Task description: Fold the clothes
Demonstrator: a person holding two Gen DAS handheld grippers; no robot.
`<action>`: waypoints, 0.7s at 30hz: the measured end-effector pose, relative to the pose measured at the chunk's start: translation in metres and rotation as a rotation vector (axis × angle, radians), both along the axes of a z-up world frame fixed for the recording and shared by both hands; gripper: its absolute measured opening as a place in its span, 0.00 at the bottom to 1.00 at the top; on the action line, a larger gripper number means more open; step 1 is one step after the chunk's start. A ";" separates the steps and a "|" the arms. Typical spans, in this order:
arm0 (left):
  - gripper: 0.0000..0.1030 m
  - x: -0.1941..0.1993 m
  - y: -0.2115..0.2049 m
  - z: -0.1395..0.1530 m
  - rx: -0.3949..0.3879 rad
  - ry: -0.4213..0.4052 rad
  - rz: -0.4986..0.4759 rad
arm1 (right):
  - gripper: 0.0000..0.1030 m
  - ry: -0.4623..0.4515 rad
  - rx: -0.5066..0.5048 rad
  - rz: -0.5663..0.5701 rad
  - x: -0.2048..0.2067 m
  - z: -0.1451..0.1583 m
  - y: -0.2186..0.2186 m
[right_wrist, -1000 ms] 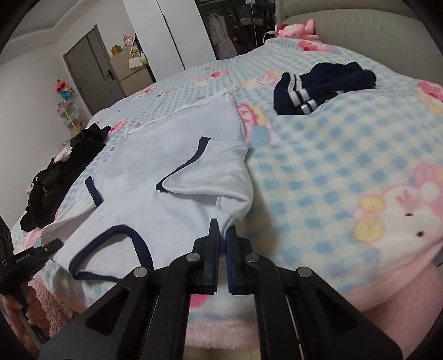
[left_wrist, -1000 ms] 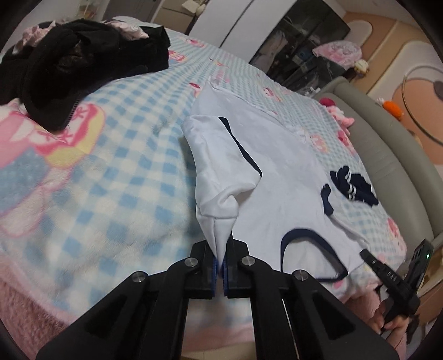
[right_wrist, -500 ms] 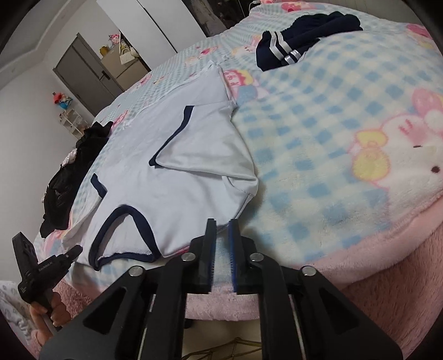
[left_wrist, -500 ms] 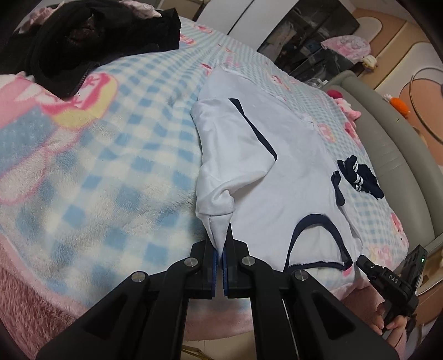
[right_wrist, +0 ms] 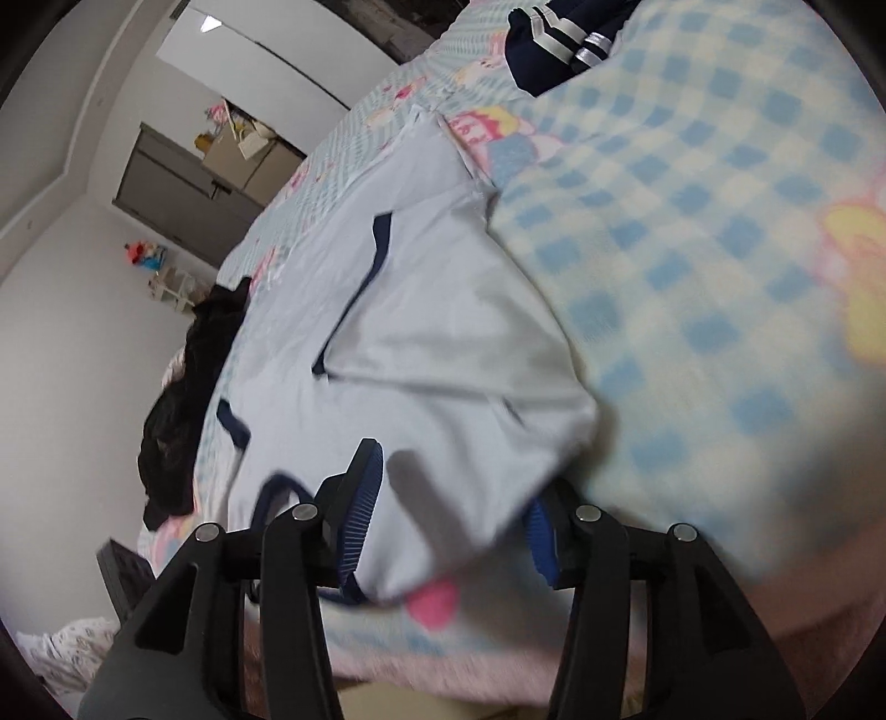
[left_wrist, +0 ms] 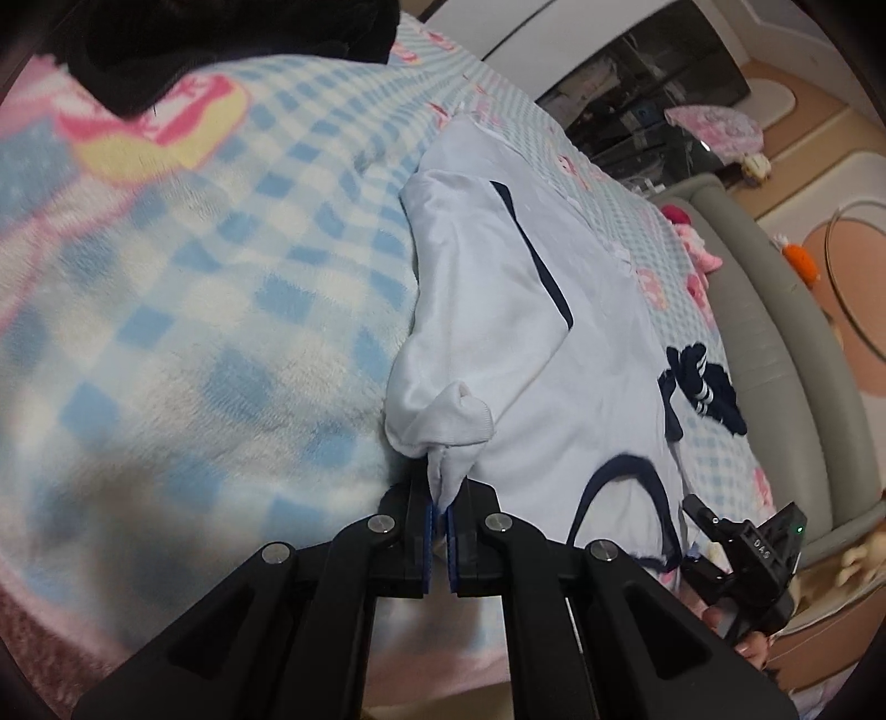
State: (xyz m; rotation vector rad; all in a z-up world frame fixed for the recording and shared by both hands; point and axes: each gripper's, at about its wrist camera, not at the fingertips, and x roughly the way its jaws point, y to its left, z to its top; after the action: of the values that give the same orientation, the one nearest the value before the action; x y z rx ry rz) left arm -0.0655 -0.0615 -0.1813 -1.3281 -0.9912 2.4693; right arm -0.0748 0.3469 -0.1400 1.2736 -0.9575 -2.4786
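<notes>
A white shirt with navy trim lies spread on the checked blanket, both sleeves folded inward. My left gripper is shut on the shirt's near shoulder corner, which bunches up just ahead of the pads. In the right wrist view the same shirt reaches the bed's near edge. My right gripper has its jaws opening; the shirt's other shoulder corner lies loose between the blue pads, which do not press on it. The right gripper, with a hand on it, also shows at the left wrist view's lower right.
A pile of black clothes sits on the bed's far left side. A navy garment with white stripes lies near the grey headboard. The blanket's pink edge drops off right below the grippers.
The right gripper has let go of the shirt corner and its jaws have spread apart. Both grippers have sunk toward the bed edge and rolled. The left gripper keeps its pinch on the shirt.
</notes>
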 end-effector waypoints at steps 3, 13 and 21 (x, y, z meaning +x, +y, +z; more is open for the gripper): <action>0.05 0.003 0.001 -0.001 0.006 -0.001 0.019 | 0.34 0.015 0.034 0.026 -0.003 0.001 -0.009; 0.17 0.023 -0.002 -0.007 0.087 -0.035 0.082 | 0.19 -0.014 0.058 0.029 -0.007 -0.013 -0.012; 0.67 0.008 0.024 0.000 0.070 0.044 0.038 | 0.82 0.064 0.077 0.124 -0.014 -0.007 -0.038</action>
State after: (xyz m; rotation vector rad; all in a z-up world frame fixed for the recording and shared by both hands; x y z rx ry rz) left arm -0.0571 -0.0370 -0.1815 -1.2401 -1.0918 2.4562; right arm -0.0890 0.3087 -0.1471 1.2283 -0.7519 -2.4653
